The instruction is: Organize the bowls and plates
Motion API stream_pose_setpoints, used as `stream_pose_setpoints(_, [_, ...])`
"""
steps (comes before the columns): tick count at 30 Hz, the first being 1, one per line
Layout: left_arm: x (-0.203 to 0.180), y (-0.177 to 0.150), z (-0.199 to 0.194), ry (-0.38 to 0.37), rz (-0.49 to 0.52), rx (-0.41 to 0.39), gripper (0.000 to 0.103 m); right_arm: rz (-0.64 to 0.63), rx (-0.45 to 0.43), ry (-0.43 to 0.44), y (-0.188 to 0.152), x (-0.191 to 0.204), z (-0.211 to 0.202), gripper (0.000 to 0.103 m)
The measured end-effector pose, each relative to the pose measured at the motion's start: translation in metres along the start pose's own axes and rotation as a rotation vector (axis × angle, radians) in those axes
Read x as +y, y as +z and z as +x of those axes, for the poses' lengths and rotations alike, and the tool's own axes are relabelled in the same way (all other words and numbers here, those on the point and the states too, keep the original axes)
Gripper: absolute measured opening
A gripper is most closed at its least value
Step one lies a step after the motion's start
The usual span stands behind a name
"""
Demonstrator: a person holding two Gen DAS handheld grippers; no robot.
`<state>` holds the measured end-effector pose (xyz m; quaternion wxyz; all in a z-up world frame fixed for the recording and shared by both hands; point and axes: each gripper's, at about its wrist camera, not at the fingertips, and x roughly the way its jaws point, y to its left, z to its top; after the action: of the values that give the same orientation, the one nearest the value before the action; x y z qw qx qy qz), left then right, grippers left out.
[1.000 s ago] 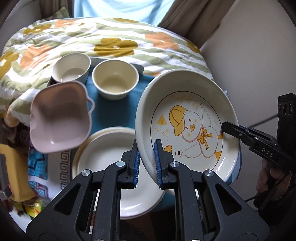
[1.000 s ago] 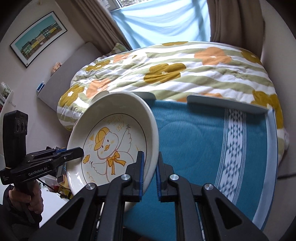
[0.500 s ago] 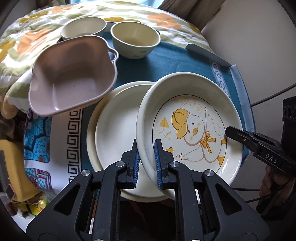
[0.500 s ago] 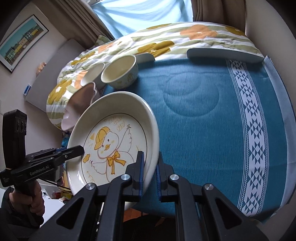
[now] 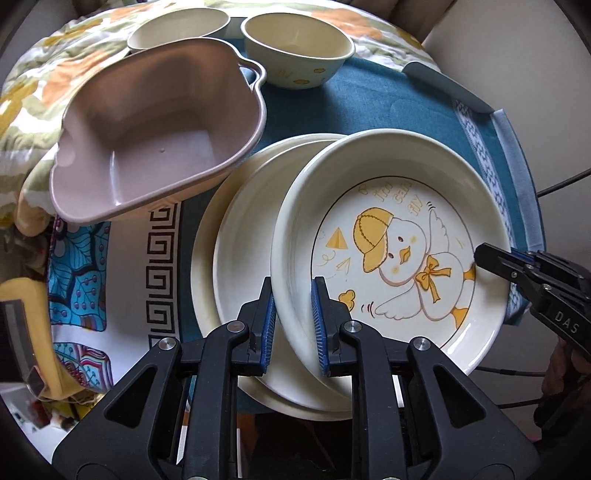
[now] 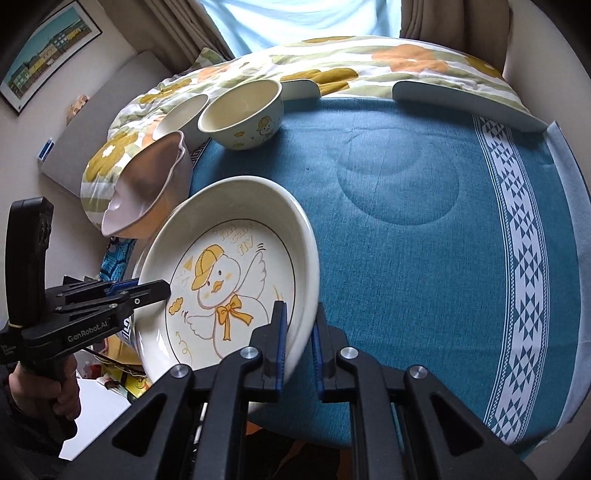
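A cream plate with a yellow duck drawing [image 5: 388, 240] [image 6: 229, 277] is held tilted between both grippers. It hangs low over a stack of plain cream plates [image 5: 243, 266] and overlaps their right side. My left gripper [image 5: 293, 291] has the plate's near-left rim between its blue pads, still touching it as the jaws begin opening. My right gripper [image 6: 299, 310] is shut on the opposite rim and appears from the side in the left wrist view [image 5: 487, 254]. The left gripper [image 6: 155, 290] shows at the plate's left edge in the right wrist view.
A pink handled bowl [image 5: 159, 125] [image 6: 147, 192] sits tilted to the left of the plates. Two cream bowls [image 5: 295, 48] [image 5: 177, 29] stand behind it. A teal cloth [image 6: 406, 221] covers the table, with grey edge guards [image 6: 461, 99] and a flowered quilt [image 6: 369, 62] beyond.
Both grippers have sunk with the duck plate, bringing it down close over the plain plates. The left pads stand slightly wider apart than before.
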<state>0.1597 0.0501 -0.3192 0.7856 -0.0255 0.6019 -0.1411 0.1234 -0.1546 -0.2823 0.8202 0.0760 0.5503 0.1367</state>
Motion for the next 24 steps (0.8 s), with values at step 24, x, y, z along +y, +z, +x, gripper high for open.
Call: stream_pose_setpoints(24, [-0.033, 0.003, 0.006, 0.283, 0.144, -0.064, 0.017, -0.12, 0.037, -0.072, 0.004, 0.02, 0.016, 0.012])
